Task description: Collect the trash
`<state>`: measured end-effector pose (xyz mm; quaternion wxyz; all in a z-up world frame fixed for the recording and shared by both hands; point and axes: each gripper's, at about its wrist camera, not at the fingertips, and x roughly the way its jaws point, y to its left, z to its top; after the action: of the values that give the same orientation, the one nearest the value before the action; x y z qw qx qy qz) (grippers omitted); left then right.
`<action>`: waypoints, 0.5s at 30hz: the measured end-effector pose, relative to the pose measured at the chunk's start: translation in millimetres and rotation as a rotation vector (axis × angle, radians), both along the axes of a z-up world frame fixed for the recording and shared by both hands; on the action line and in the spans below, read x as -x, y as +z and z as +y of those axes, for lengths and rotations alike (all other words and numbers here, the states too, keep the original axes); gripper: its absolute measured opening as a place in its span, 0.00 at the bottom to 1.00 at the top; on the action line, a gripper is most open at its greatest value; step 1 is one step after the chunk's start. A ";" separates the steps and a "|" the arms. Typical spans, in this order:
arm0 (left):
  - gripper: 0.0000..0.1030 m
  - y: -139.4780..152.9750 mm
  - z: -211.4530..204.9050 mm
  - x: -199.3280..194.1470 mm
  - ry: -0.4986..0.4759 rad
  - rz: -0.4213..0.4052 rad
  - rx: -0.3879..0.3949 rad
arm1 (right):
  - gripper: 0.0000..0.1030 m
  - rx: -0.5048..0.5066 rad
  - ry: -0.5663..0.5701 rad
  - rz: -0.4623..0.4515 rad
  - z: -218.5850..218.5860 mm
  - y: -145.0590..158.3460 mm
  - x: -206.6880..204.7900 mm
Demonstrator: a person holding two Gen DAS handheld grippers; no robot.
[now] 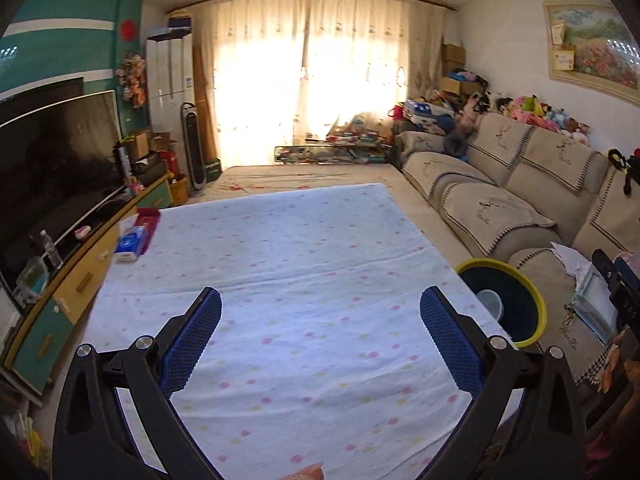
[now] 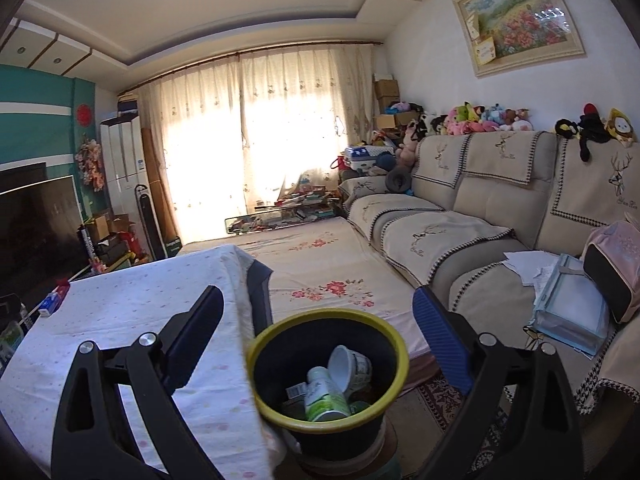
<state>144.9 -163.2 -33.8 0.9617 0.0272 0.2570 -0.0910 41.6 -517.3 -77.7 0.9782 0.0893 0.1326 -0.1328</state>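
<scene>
A black trash bin with a yellow rim (image 2: 256,364) stands beside the table's right edge; it also shows in the left wrist view (image 1: 538,300). Inside lie a white cup (image 2: 352,364), a green-and-white container (image 2: 324,396) and a small wrapper. My right gripper (image 2: 320,312) is open and empty, held above the bin. My left gripper (image 1: 320,312) is open and empty, held over the table's dotted white cloth (image 1: 300,264). A blue tissue pack (image 1: 130,242) and a red item (image 1: 149,216) lie at the table's far left corner.
A beige sofa (image 2: 460,232) with papers and a pink bag (image 2: 612,268) runs along the right. A TV (image 1: 52,160) on a low cabinet stands left. A floral rug and clutter lie beyond the table by the curtained window.
</scene>
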 end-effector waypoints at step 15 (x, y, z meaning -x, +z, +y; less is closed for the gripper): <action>0.95 16.5 143.0 133.8 0.268 -0.144 0.035 | 0.91 0.116 0.190 -0.010 101.1 54.8 38.6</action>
<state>11.2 -20.2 -17.3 0.9815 -0.0178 0.1873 0.0356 3.0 -416.3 -22.9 0.9905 0.0203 0.1275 -0.0467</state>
